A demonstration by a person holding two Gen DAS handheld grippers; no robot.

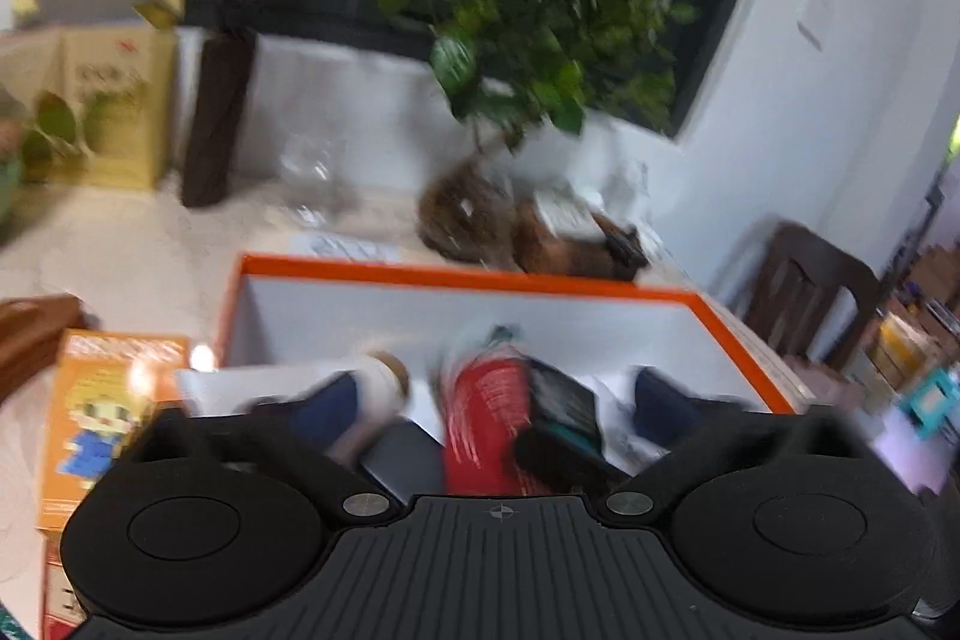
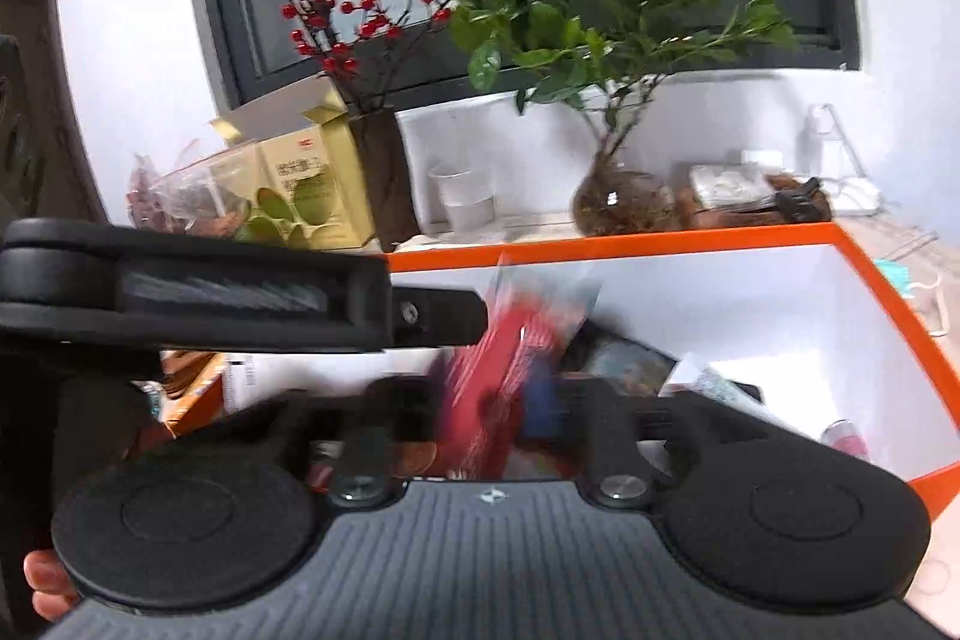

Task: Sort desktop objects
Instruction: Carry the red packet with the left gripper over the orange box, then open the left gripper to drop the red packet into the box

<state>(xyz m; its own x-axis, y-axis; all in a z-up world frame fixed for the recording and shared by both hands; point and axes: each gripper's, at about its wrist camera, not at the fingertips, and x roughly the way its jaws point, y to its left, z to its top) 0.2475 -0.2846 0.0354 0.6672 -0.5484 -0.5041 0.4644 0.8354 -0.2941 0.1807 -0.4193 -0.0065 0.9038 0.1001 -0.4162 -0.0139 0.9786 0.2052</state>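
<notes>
- The red packet [image 2: 510, 376] hangs blurred over the orange-rimmed box [image 2: 888, 292], which holds other items; whether it touches them I cannot tell.
- The right gripper [image 2: 480, 400] has its jaws clamped on the packet.
- The left gripper [image 1: 489, 400] has its blue-tipped jaws wide apart above the box.
- An orange carton [image 1: 102, 412] sits just beside the box; a leafy plant [image 2: 606, 16] stands behind.

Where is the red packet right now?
The red packet is over the orange-rimmed box, apparently between the right gripper's fingers. In the left wrist view it sits centrally between the left gripper's open fingers.
</notes>
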